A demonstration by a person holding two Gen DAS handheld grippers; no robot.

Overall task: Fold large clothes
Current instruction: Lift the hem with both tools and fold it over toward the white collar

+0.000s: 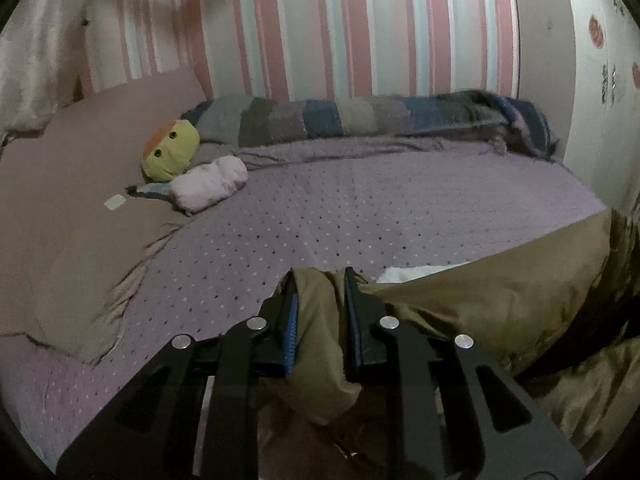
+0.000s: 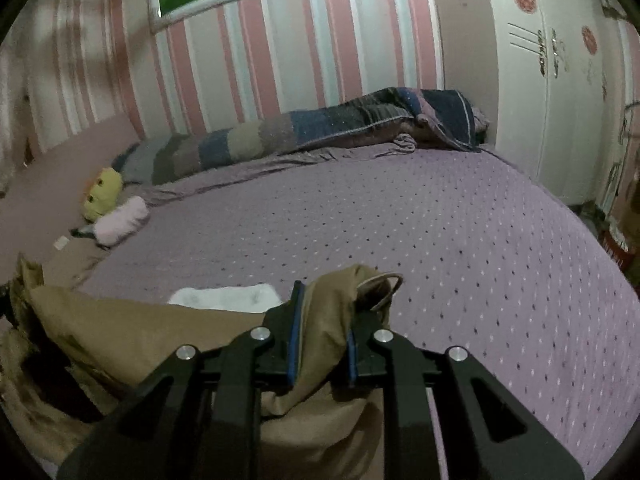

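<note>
A large olive-brown garment [image 1: 500, 296] is held up over the near edge of the purple dotted bed [image 1: 360, 216]. My left gripper [image 1: 320, 280] is shut on a bunched corner of it. My right gripper [image 2: 326, 296] is shut on another bunched corner of the same garment [image 2: 140, 324], where a small cord loop [image 2: 390, 288] sticks out. The cloth stretches between the two grippers and hangs below them. A white lining or label patch [image 2: 224, 298] shows along its top edge, also in the left wrist view [image 1: 416, 272].
A yellow plush toy [image 1: 170, 150] and a pink rolled cloth [image 1: 210, 184] lie at the bed's left. A striped blanket [image 1: 360, 118] lies along the striped wall. A brown sheet [image 1: 60, 220] covers the left side. A white wardrobe [image 2: 560, 100] stands to the right.
</note>
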